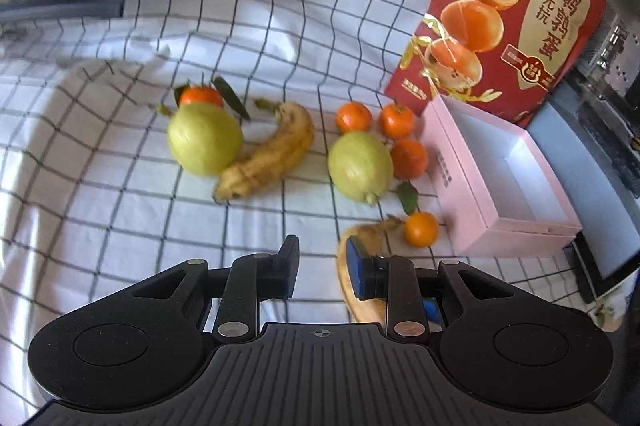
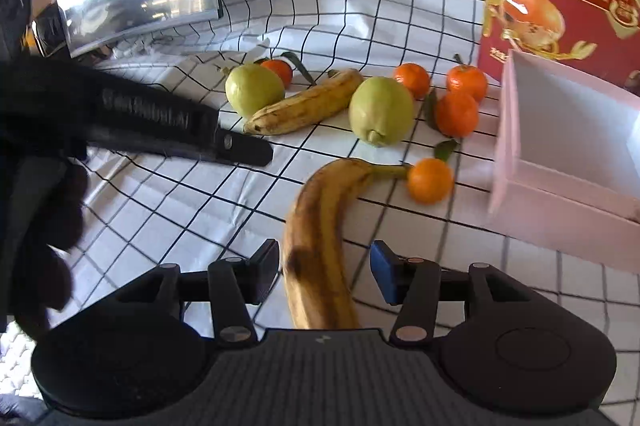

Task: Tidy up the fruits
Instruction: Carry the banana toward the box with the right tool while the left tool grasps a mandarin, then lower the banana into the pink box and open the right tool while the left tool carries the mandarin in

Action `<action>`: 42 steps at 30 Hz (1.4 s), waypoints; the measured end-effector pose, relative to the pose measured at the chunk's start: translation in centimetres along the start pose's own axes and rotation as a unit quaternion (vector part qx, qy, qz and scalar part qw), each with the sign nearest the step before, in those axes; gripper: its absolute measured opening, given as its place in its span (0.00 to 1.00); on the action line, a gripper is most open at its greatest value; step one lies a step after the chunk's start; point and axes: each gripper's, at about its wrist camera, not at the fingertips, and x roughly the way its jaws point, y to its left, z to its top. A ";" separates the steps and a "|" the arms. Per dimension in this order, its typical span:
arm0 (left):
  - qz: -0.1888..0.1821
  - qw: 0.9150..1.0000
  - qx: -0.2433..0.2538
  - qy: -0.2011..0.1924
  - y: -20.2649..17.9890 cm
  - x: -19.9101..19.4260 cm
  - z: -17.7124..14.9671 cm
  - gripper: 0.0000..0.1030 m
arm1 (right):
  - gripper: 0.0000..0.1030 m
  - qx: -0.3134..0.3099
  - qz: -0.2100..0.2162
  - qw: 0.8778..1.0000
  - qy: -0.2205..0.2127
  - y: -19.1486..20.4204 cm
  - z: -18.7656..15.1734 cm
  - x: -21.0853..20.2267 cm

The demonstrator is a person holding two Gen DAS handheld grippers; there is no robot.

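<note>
1. Checked cloth [image 2: 192, 226] lies under both your tools.
2. Pink box [image 2: 560, 162] sits ahead-right of your right gripper [image 2: 324, 276], empty.
3. Near banana [image 2: 324, 226] lies between the right gripper's parted fingers, pads not touching it.
4. Left gripper [image 1: 322, 266]: fingers apart, nothing between, near banana just right of it.
5. Guavas, far banana [image 2: 304, 102], mandarins ahead.

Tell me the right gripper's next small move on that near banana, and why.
Probably close the right gripper on the near banana. The fruit already lies between its jaws, but neither pad seems to press on it, so nothing is held yet. The pink box stands open just to the right, ready to take it.
</note>
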 end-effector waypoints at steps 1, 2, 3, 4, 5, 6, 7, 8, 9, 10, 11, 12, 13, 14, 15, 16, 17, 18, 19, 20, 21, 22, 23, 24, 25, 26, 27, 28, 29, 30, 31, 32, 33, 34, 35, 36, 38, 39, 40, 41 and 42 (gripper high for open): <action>0.003 1.000 0.004 -0.003 0.1 0.0 0.1 0.29 | 0.49 -0.007 -0.002 1.000 0.001 0.2 0.0 0.6; 0.006 1.000 0.007 -0.006 0.4 0.0 0.3 0.29 | 0.49 -0.015 -0.007 1.000 0.003 0.5 0.0 1.3; 0.012 1.000 0.008 -0.009 0.8 0.1 0.5 0.29 | 0.49 -0.022 -0.013 1.000 0.005 0.7 -0.2 1.7; 0.023 1.000 0.006 -0.014 1.3 0.1 0.8 0.29 | 0.44 -0.035 -0.023 0.999 -0.002 0.9 -0.3 1.9; 0.038 0.999 0.002 -0.019 1.9 0.1 1.3 0.29 | 0.42 -0.047 -0.024 0.999 0.000 1.1 -0.2 2.0; 0.050 0.998 -0.005 -0.024 2.6 0.1 1.7 0.29 | 0.35 -0.051 -0.015 0.999 0.002 1.2 -0.2 1.8; 0.060 0.998 -0.014 -0.027 3.4 0.1 2.2 0.29 | 0.35 -0.050 -0.014 0.999 0.005 1.2 -0.1 1.7; 0.066 0.997 -0.022 -0.029 4.1 0.1 2.8 0.29 | 0.35 -0.046 -0.008 0.999 0.009 1.1 -0.1 1.5; 0.064 0.997 -0.023 -0.031 4.5 0.2 3.4 0.29 | 0.35 -0.039 0.003 0.999 0.011 1.0 0.0 1.2; 0.058 0.998 -0.018 -0.032 4.6 0.2 3.8 0.29 | 0.35 -0.030 0.017 0.999 0.012 0.8 0.0 0.7; 0.048 0.998 -0.003 -0.034 4.3 0.3 4.3 0.29 | 0.35 -0.021 0.028 0.999 0.012 0.6 0.1 0.3; 0.037 0.999 0.013 -0.034 3.9 0.4 4.6 0.29 | 0.35 -0.012 0.040 0.999 0.009 0.3 0.1 -0.5; 0.024 0.999 0.031 -0.033 3.3 0.5 4.9 0.29 | 0.35 -0.007 0.047 0.999 0.005 0.0 0.0 -1.3; 0.009 0.998 0.048 -0.031 2.7 0.7 5.0 0.29 | 0.35 -0.005 0.050 0.999 0.001 -0.3 0.0 -1.9; -0.006 0.998 0.064 -0.028 1.9 1.0 5.2 0.29 | 0.35 -0.002 0.050 0.999 -0.006 -0.7 -0.1 -2.9; -0.019 0.997 0.077 -0.025 1.1 1.2 5.3 0.29 | 0.35 -0.001 0.046 0.999 -0.013 -1.3 -0.3 -4.0; -0.033 0.995 0.092 -0.022 0.2 1.5 5.2 0.29 | 0.35 0.000 0.038 0.999 -0.020 -1.8 -0.4 -5.0; -0.048 0.993 0.110 -0.017 -0.8 1.8 5.1 0.29 | 0.35 0.001 0.027 0.999 -0.026 -2.3 -0.6 -6.1; -0.061 0.989 0.132 -0.014 -1.9 2.1 4.8 0.29 | 0.35 0.004 0.013 0.999 -0.032 -2.8 -0.9 -7.2; -0.071 0.985 0.157 -0.011 -3.2 2.6 4.4 0.29 | 0.35 0.010 0.000 0.999 -0.035 -3.4 -1.1 -7.9; -0.078 0.980 0.180 -0.008 -4.3 3.0 3.9 0.29 | 0.35 0.019 -0.014 0.999 -0.038 -4.1 -1.4 -8.7; -0.081 0.975 0.207 -0.003 -5.6 3.6 3.4 0.29 | 0.35 0.031 -0.031 0.998 -0.040 -4.9 -1.8 -9.6; -0.082 0.970 0.228 0.001 -6.7 4.1 2.8 0.29 | 0.35 0.041 -0.047 0.997 -0.041 -5.5 -2.2 -10.2; -0.082 0.966 0.245 0.005 -7.6 4.6 2.4 0.29 | 0.35 0.052 -0.064 0.996 -0.042 -6.1 -2.7 -10.8; -0.082 0.962 0.261 0.007 -8.5 5.2 1.8 0.30 | 0.35 0.065 -0.081 0.994 -0.042 -6.7 -3.2 -11.3; -0.079 0.957 0.277 0.007 -9.3 5.8 1.2 0.32 | 0.35 0.080 -0.095 0.991 -0.040 -7.4 -3.7 -11.8; -0.073 0.954 0.290 0.006 -9.9 6.3 0.8 0.33 | 0.35 0.095 -0.106 0.989 -0.037 -8.0 -4.3 -12.2; -0.064 0.951 0.301 0.007 -10.4 6.7 0.4 0.33 | 0.35 0.108 -0.114 0.987 -0.035 -8.6 -4.8 -12.5; -0.055 0.950 0.308 0.009 -10.8 7.4 0.2 0.33 | 0.35 0.120 -0.122 0.985 -0.033 -9.1 -5.4 -12.8; -0.049 0.950 0.309 0.012 -10.9 7.9 0.2 0.33 | 0.35 0.128 -0.128 0.983 -0.030 -9.4 -5.9 -13.1; -0.043 0.951 0.306 0.018 -11.0 8.4 0.2 0.33 | 0.35 0.134 -0.134 0.981 -0.026 -9.6 -6.4 -13.4; -0.037 0.953 0.300 0.024 -10.9 8.8 0.2 0.34 | 0.35 0.138 -0.138 0.980 -0.023 -9.8 -7.0 -13.6; -0.038 0.955 0.292 0.027 -10.8 9.1 0.3 0.36 | 0.35 0.142 -0.141 0.980 -0.022 -9.9 -7.5 -13.8; -0.039 0.957 0.285 0.029 -10.7 9.4 0.4 0.37 | 0.35 0.146 -0.144 0.979 -0.021 -10.0 -7.9 -14.1; -0.040 0.959 0.279 0.032 -10.7 9.7 0.7 0.38 | 0.35 0.150 -0.146 0.978 -0.020 -10.1 -8.3 -14.2; -0.040 0.960 0.275 0.035 -10.8 10.0 0.8 0.38 | 0.35 0.154 -0.148 0.977 -0.019 -10.3 -8.6 -14.3; -0.033 0.960 0.275 0.039 -11.1 10.5 1.0 0.38 | 0.35 0.163 -0.152 0.975 -0.017 -10.6 -9.1 -14.4; -0.030 0.959 0.278 0.040 -11.1 10.8 0.9 0.39 | 0.35 0.166 -0.154 0.974 -0.017 -10.5 -9.4 -14.6; -0.028 0.959 0.279 0.044 -11.1 11.1 0.9 0.38 | 0.35 0.170 -0.155 0.973 -0.016 -10.7 -9.6 -14.8; -0.029 0.959 0.278 0.050 -11.1 11.4 0.9 0.37 | 0.35 0.173 -0.157 0.972 -0.016 -10.7 -9.7 -15.0; -0.030 0.960 0.274 0.057 -10.9 11.5 0.9 0.37 | 0.35 0.175 -0.159 0.971 -0.018 -10.8 -9.9 -15.2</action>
